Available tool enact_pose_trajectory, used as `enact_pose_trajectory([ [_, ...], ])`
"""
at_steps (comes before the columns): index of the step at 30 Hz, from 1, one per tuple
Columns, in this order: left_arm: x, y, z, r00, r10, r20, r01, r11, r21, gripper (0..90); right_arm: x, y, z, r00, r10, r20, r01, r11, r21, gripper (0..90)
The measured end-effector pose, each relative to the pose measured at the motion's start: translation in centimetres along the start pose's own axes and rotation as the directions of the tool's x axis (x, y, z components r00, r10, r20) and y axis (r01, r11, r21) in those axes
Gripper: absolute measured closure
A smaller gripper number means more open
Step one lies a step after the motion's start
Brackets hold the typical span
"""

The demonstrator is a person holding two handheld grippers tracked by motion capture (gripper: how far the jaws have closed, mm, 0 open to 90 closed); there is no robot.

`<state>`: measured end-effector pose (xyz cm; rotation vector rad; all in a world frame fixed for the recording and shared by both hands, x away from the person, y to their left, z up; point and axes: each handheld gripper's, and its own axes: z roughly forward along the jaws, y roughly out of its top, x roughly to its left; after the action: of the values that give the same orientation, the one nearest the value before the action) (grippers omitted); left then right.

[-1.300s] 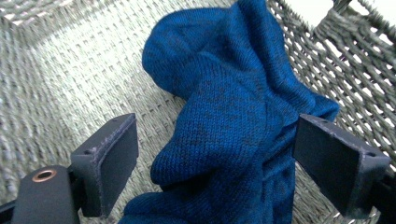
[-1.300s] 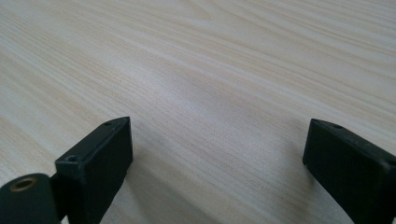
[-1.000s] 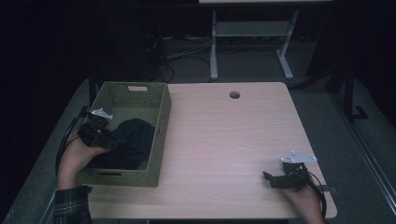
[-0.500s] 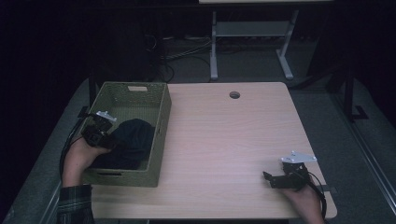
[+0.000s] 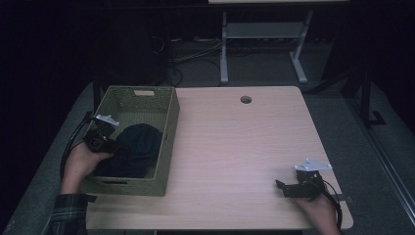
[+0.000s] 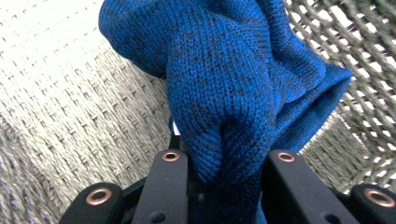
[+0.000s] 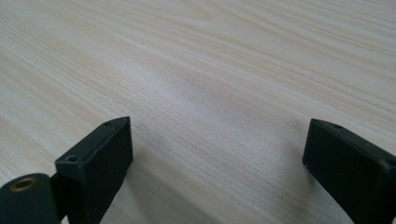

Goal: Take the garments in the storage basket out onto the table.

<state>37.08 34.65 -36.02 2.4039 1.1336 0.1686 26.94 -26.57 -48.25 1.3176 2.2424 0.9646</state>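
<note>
The left hand-held gripper [image 6: 227,175], jaws just closing, clamped a dark blue knitted garment [image 6: 233,88] inside the woven olive basket [image 5: 169,132]. At five o'clock on the pale wooden worktop [image 5: 235,147], the right hand-held gripper [image 7: 217,154] rested with jaws apart.

The woven basket [image 5: 166,147] walls hem the blue knit [image 5: 134,147]; bare table [image 5: 235,147] lies open rightward.

My basket [image 5: 166,142] sits on the left of the surface [image 5: 235,147], with the sweater [image 5: 134,147] inside it. My left claw [image 5: 108,145] is in the basket's left side, on the sweater. My right claw [image 5: 280,185] rests near right, well apart.
</note>
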Motion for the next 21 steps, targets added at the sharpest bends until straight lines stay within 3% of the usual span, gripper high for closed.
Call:
enact_pose_trajectory([
  [2,0.1,0.1,-0.5,0.9999,-0.005,0.016,0.005,0.9999,-0.010,75.8,0.0,0.0,0.0,1.0000,0.000,0.000,0.000,1.000,0.000,8.0],
  [10,-0.5,1.0,-2.1,0.9997,0.022,0.014,-0.022,0.9996,-0.016,75.9,0.0,0.0,0.0,1.0000,0.000,0.000,0.000,1.000,0.000,8.1],
  [21,-1.2,2.2,-4.7,0.9997,0.018,0.018,-0.016,0.9957,-0.091,75.9,0.0,0.0,0.0,1.0000,-0.001,0.000,0.001,1.000,0.000,8.0],
])
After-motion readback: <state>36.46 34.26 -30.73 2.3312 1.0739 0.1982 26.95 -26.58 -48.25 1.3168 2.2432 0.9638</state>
